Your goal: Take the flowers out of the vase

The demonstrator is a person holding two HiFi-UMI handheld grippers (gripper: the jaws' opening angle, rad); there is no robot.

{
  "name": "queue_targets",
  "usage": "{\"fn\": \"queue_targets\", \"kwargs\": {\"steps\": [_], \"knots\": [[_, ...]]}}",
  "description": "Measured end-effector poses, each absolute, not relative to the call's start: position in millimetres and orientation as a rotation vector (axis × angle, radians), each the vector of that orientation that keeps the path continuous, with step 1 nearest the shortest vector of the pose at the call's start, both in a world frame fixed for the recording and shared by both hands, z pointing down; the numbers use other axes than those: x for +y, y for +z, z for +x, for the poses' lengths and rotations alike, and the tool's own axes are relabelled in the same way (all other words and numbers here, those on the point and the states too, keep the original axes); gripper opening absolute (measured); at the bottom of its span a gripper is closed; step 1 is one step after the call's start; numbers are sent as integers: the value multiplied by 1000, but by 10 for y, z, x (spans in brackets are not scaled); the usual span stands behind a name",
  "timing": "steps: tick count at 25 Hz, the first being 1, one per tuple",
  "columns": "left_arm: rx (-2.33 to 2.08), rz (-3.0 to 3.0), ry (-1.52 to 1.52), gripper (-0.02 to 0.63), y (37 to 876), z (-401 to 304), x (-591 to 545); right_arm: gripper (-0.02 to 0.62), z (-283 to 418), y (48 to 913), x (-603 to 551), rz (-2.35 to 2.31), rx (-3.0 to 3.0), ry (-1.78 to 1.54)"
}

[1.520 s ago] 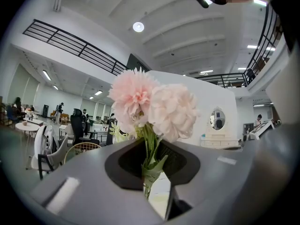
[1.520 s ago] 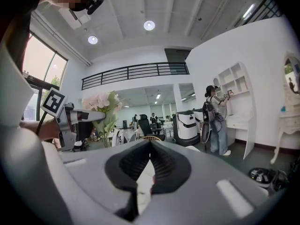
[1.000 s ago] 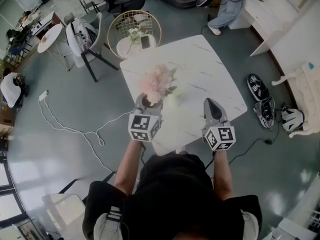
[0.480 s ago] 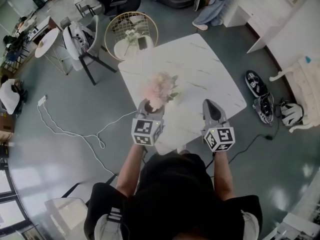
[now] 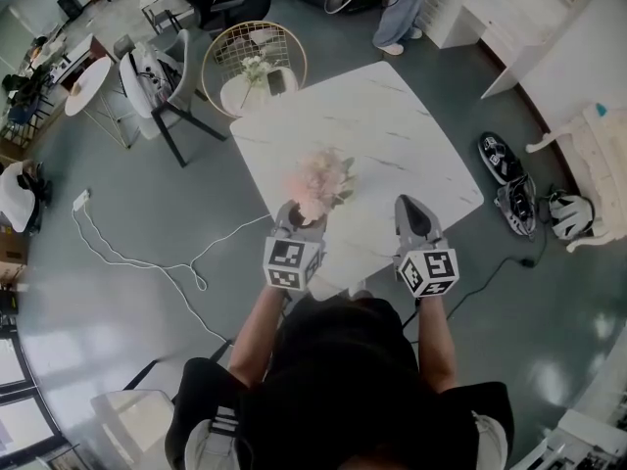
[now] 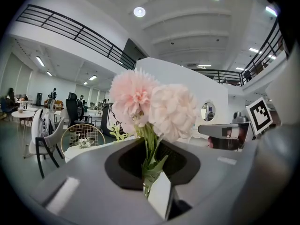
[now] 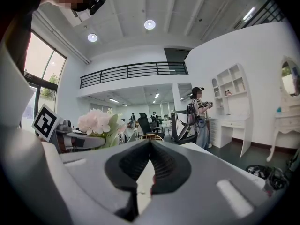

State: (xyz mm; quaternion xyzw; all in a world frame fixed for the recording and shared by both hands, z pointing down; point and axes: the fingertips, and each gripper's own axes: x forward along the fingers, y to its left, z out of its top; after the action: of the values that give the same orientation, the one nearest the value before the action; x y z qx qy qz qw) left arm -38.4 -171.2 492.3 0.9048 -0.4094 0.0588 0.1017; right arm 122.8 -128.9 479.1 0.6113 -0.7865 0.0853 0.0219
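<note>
In the left claw (image 6: 149, 171): flowers (image 6: 154, 108).

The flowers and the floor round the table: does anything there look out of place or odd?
Nothing is spilled or broken. The flowers stand upright, clamped by their stems in the left gripper. On the floor right of the table lie loose shoes, and a white cable trails at the left.

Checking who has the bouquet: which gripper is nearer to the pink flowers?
Left. The left gripper is shut on the stems of the pink flowers; the right gripper, shut and empty, stands apart to their right.
</note>
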Motion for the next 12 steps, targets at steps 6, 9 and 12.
{"fn": "queue_targets", "kwargs": {"steps": [6,9,12], "knots": [[-1184,2662,199,74,5019,-395,-1678,3,1187,4802,-1289,1897,-2438,270],[-1182,2659,208,74,5052,-407,-1682,3,1168,4809,-1296,1890,-2442,269],[-1181,2658,209,74,5052,-415,-1695,3,1144,4811,-1304,1880,-2443,267]]}}
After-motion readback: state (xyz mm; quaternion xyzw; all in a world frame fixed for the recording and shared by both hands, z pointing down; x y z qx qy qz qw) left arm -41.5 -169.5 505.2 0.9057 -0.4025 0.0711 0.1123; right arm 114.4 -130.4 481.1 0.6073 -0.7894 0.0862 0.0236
